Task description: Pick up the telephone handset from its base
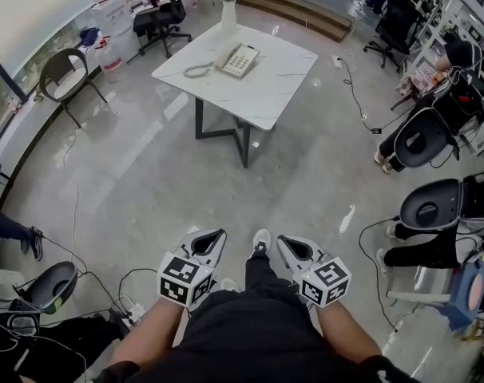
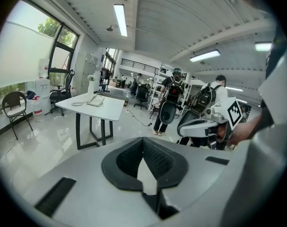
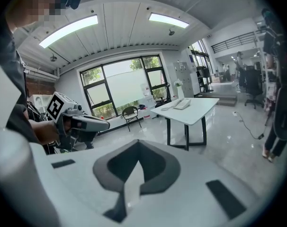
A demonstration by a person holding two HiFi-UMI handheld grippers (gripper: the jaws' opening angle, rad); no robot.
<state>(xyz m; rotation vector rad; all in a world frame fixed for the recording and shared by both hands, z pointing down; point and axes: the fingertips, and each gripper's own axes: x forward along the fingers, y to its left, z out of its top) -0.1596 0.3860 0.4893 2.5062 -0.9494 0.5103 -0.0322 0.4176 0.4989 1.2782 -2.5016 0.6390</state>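
**A:** Where is the telephone?

**B:** Upper middle of the head view, on the white bench (image 1: pixel 266 94). The telephone (image 1: pixel 237 60) sits toward the bench's far left part. The handset (image 1: pixel 227 54) lies along the left side of its base (image 1: pixel 244 61). A coiled cord (image 1: pixel 197 71) rests on the benchtop just left of it. A white vase (image 1: pixel 228 13) of flowers stands behind it, near the far corner.

**A:** And the claws?

**B:** Both are low in the frame, well apart from the bench, with grey floor (image 1: pixel 146 158) between. The left claw (image 1: pixel 217 234) is at lower centre-left and the right claw (image 1: pixel 283 240) at lower centre-right. Both point up the frame toward the bench, and a shoe (image 1: pixel 261 240) shows between them.

**A:** Open or closed?

**B:** Both closed. In the left gripper view the dark pads meet at their tips with nothing between them. The right gripper view shows the same: tips together, empty.

**A:** Do those views show the telephone?

**B:** Yes, small and distant. In the left gripper view the bench stands left of centre with the telephone on top. In the right gripper view it stands right of centre. Each view also shows the other claw off to one side, held in a hand.
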